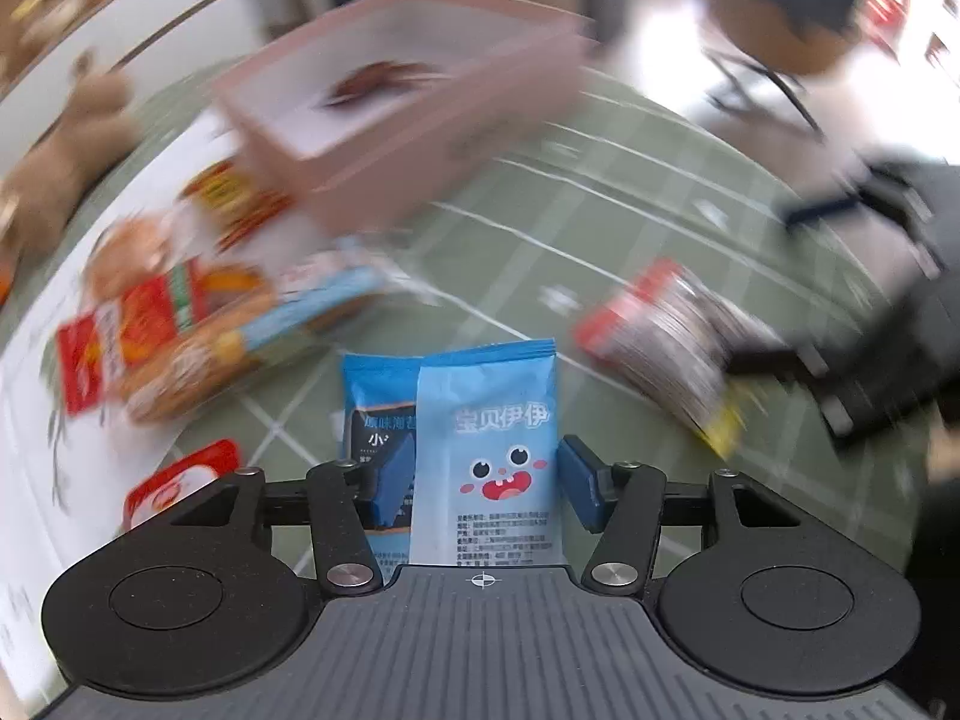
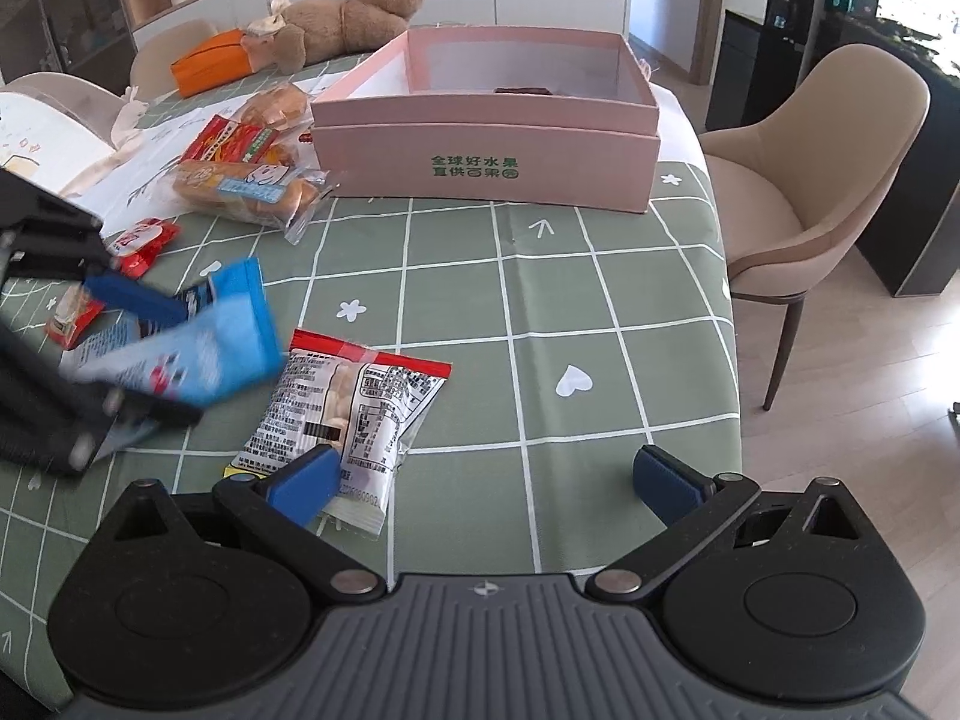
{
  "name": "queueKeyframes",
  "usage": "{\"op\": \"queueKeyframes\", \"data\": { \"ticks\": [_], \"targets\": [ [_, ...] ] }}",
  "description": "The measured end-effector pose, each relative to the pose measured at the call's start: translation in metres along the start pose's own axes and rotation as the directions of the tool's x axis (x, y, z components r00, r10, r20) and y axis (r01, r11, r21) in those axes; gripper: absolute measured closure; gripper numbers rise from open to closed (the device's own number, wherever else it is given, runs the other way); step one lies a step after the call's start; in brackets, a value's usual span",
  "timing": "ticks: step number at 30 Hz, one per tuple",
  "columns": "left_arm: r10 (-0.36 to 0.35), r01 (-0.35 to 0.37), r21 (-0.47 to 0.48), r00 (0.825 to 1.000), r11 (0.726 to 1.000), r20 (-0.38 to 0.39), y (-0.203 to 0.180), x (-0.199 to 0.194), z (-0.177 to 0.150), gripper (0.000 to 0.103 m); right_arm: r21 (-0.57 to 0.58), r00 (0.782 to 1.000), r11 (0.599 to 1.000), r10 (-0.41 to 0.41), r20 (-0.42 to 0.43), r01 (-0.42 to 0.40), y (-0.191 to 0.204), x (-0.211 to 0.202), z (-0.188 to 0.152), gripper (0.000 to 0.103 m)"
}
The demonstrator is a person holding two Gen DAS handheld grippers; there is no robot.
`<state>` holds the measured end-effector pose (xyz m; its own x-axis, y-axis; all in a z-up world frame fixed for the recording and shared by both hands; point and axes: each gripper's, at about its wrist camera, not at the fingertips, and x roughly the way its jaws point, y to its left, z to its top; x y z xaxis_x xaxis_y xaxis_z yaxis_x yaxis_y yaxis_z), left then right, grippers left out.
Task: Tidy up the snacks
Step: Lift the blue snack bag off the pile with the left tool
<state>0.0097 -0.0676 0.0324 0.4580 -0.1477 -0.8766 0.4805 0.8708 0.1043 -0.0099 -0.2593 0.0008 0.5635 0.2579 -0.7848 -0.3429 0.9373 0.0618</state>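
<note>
Snacks: two blue packets [image 1: 486, 456] stand lengthwise between the left gripper's [image 1: 486, 480] clamping pads, pink box [image 1: 414, 114] ahead across the bench [image 2: 570, 300]; right gripper [image 2: 486, 480] hangs apart, empty.

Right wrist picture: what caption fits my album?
Open right tongs hover over a snack bag near the pink box.

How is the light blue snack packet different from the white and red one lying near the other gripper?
The light blue packet stands up between the left gripper pads, lifted off the table; the white and red packet lies flat on the green checked tablecloth, ungripped.
The blue one shows a cartoon face; the white one shows dense black print and a see-through window.
The blue one looks narrower; the white one is wider and puffier.
Both are sealed snack bags, still outside the pink box.
</note>
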Motion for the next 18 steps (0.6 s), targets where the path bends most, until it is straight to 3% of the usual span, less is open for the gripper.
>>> {"op": "queueKeyframes", "data": {
  "ticks": [2, 7, 8, 11, 15, 18],
  "targets": [
    [-0.008, 0.008, -0.058, 1.000, 0.998, -0.002, 0.006, 0.001, 0.005, 0.042, 0.004, 1.000, 1.000, -0.004, 0.001, 0.004, 0.000, 0.000, 0.000, 0.000],
    [-0.070, 0.069, -0.092, 0.998, 0.993, -0.005, 0.004, 0.009, 0.010, 0.013, 0.010, 1.000, 1.000, -0.010, 0.006, 0.010, 0.001, 0.000, -0.001, 0.000],
    [-0.080, 0.080, -0.098, 0.997, 0.992, -0.001, 0.004, 0.011, 0.011, 0.011, 0.010, 1.000, 1.000, -0.011, 0.007, 0.011, 0.001, 0.000, -0.001, 0.000],
    [-0.063, 0.065, -0.111, 0.998, 0.992, 0.024, 0.005, 0.009, 0.010, 0.012, 0.010, 1.000, 1.000, -0.011, 0.005, 0.011, 0.001, 0.000, -0.001, 0.000],
    [0.061, -0.061, -0.073, 0.998, 0.995, 0.009, 0.013, 0.014, 0.009, 0.015, 0.011, 1.000, 1.000, -0.013, 0.007, 0.013, 0.001, -0.001, -0.001, 0.000],
    [0.069, -0.068, -0.098, 0.998, 0.993, 0.003, 0.023, 0.014, 0.011, 0.014, 0.014, 1.000, 1.000, -0.016, 0.013, 0.016, 0.001, -0.001, -0.002, 0.000]
  ]
}}
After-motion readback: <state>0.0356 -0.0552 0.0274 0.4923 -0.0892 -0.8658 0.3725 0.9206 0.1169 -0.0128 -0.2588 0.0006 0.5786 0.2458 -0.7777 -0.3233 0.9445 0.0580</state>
